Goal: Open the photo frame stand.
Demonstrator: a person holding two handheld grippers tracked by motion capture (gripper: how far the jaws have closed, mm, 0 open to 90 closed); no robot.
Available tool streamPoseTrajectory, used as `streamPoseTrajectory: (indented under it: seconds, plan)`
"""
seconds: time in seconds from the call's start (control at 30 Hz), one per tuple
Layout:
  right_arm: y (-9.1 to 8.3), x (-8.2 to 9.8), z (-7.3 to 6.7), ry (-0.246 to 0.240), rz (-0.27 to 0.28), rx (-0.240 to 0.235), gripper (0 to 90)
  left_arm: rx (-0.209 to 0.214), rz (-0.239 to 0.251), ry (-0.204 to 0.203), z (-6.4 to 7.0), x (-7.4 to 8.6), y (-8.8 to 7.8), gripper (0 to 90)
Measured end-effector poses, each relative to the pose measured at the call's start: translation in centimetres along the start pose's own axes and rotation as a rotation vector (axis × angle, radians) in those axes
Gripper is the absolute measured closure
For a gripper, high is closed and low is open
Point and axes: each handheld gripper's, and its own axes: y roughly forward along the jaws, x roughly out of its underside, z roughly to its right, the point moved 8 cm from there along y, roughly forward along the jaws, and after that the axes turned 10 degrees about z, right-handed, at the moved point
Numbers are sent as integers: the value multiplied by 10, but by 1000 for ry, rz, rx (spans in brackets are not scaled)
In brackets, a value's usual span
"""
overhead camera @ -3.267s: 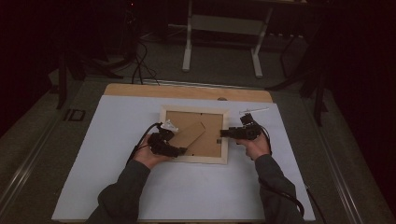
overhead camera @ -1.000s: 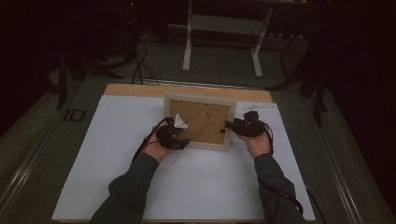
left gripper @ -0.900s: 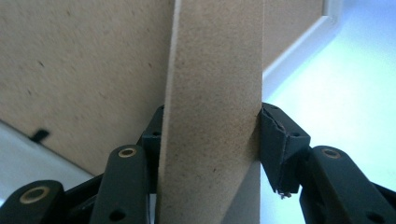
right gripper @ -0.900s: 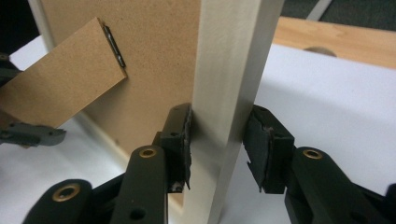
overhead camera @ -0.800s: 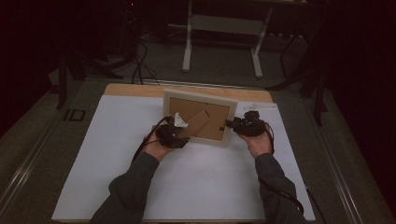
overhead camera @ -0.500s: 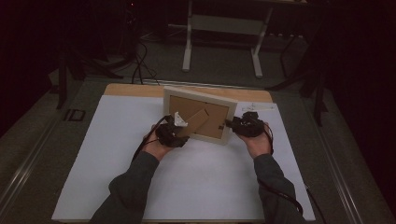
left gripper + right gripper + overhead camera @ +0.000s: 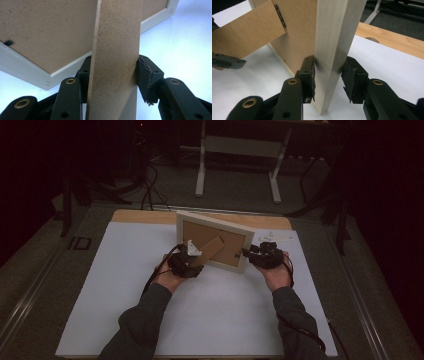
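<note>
The left gripper's (image 7: 112, 82) fingers (image 7: 147, 80) were clamped on the fibreboard easel leg (image 7: 116, 57); the right gripper's (image 7: 328, 82) fingers (image 7: 308, 75) were pressed on the picture frame's (image 7: 216, 240) pale side rail. The leg could be over-bent at its hinge, or the rail could slip from the pads, toppling the frame. It was held tilted near the bench's (image 7: 100, 310) far edge, backing toward the person, long axis across the bench.
</note>
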Motion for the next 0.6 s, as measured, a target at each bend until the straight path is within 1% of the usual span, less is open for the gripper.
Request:
streamPoseTrajectory:
  seconds: [0.2,0.33,0.43,0.53,0.57,0.6]
  plan:
    - [-3,4,-1,-9,1,-2,636,-6,2,1,1,1,2,551]
    - [-5,4,-3,-44,8,15,638,-3,4,-11,2,1,3,552]
    - [-6,6,-5,-66,8,24,639,18,-2,-36,3,2,1,550]
    - [-8,7,-10,-89,10,7,640,44,1,-32,9,3,-1,549]
    - [-9,7,-12,-102,9,-2,641,54,5,-33,11,2,-3,541]
    - [-10,7,-15,-125,7,-7,641,61,9,-32,13,1,-4,531]
